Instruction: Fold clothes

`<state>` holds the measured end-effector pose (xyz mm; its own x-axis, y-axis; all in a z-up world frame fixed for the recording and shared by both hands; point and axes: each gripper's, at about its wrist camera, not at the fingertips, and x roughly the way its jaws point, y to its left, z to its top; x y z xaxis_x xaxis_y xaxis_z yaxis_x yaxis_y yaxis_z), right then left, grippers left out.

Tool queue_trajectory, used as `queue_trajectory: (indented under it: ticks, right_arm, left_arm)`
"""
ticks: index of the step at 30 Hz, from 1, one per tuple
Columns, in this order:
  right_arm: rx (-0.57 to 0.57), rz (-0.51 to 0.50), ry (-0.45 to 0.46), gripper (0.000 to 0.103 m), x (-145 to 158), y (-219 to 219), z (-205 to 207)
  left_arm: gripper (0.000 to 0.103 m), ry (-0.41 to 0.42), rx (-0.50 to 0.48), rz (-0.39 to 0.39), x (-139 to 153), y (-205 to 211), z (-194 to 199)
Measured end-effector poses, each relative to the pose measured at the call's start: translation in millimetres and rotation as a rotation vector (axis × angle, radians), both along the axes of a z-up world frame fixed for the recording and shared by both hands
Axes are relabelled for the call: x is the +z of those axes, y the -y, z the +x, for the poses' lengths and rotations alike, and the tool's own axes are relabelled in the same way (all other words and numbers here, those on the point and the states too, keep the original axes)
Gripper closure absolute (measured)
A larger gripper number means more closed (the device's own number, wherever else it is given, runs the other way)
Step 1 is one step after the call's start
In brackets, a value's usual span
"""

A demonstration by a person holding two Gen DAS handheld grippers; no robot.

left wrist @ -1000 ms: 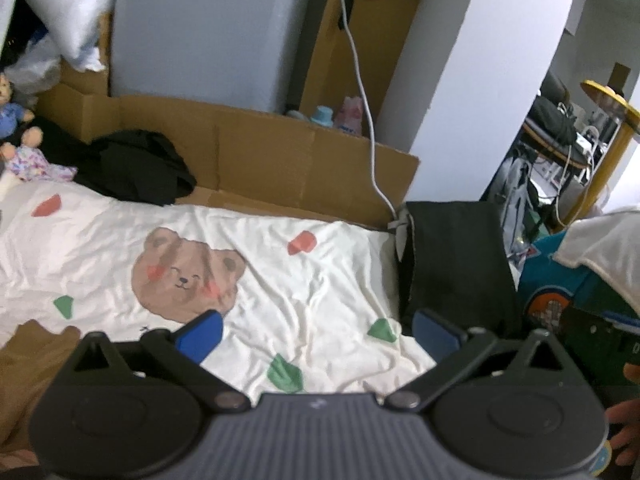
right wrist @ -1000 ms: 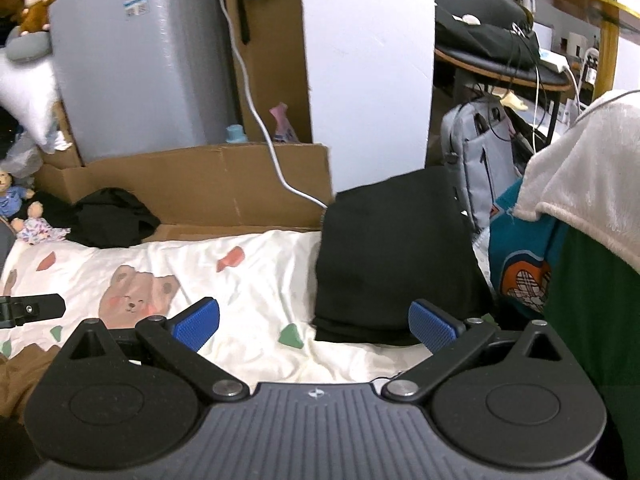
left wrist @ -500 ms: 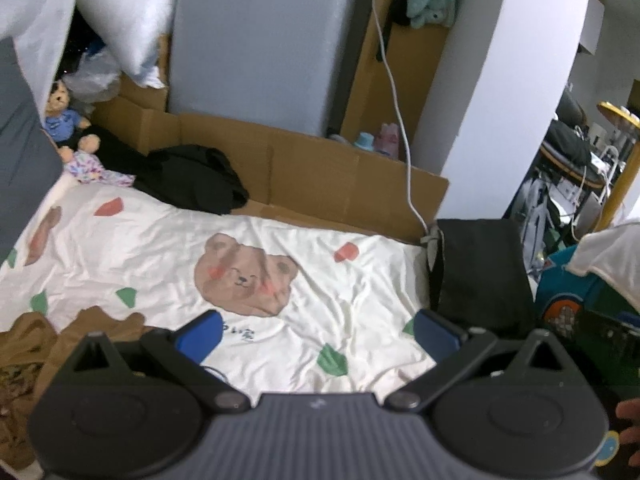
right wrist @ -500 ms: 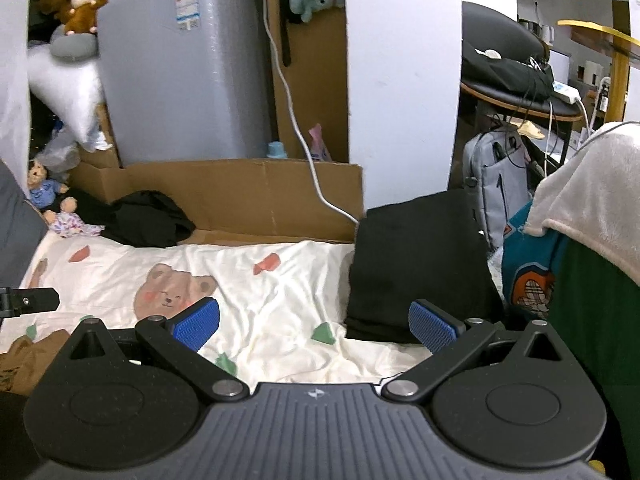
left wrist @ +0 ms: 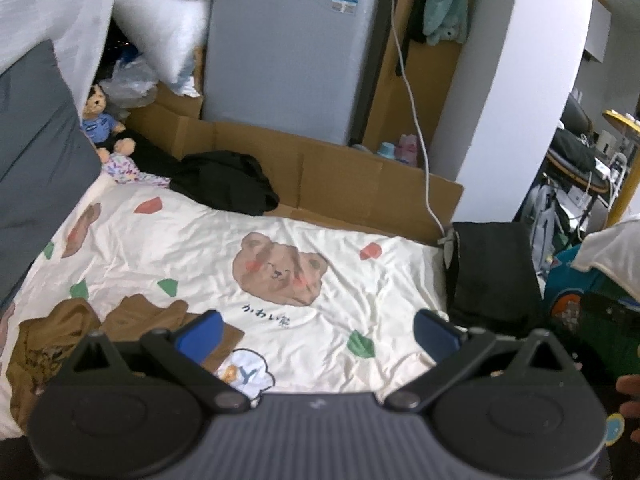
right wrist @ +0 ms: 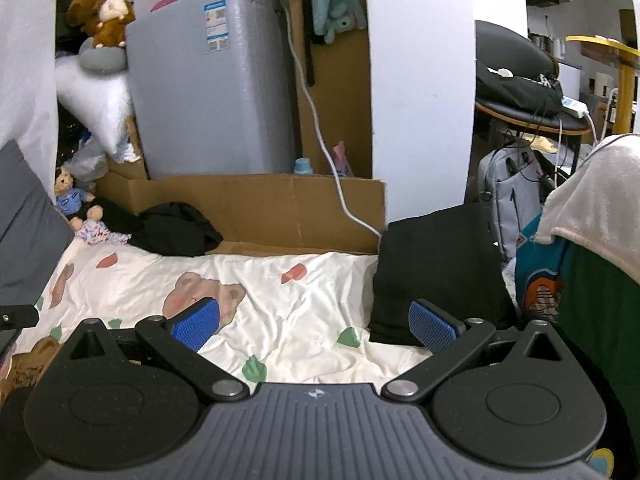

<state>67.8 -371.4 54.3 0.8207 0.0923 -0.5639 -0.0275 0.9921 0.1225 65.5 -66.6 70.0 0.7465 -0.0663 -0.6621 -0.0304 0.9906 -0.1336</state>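
Clothes first: the brown garment (left wrist: 60,332) is bunched up on the bear-print sheet (left wrist: 224,240), at its near-left corner, and honestly hard to read. Its lower part runs under the left gripper (left wrist: 316,334) body, so whether it's a shirt or trousers I can't tell. In the right wrist view only a sliver of it (right wrist: 38,350) peeks out past the gripper housing.

A folded black garment (left wrist: 490,272) sits at the sheet's right edge, its near end hidden behind the left gripper's right finger. Another crumpled black piece (left wrist: 224,182) lies at the sheet's far edge, against the cardboard wall (left wrist: 340,184), next to a small teddy (left wrist: 98,114).

Both tools are empty. The left gripper has its blue pads (left wrist: 198,334) wide apart over the sheet's near edge, nothing between them. Same for the right gripper (right wrist: 316,322), fingers spread, one pad over the sheet and the other in front of the black fold (right wrist: 438,264).

Room-wise, the middle of the sheet around the bear face is bare, just wrinkles. Left of the sheet there's a grey cushion (left wrist: 32,160) pressing in; off its right side it's crowded with a teal and green pile (right wrist: 560,280) under a white fleece (right wrist: 600,200). A bit of a hand (left wrist: 630,396) is cut off at the left view's bottom right.
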Motion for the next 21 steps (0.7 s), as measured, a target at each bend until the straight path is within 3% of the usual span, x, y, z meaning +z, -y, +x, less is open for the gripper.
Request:
queue_trajectory:
  ticks: [21]
  right_arm:
    - [0.022,0.008,0.003,0.0,-14.9,-30.3,-27.1]
  left_arm:
    - [0.0,-0.004,0.022,0.005,-19.6,6.6,-20.0]
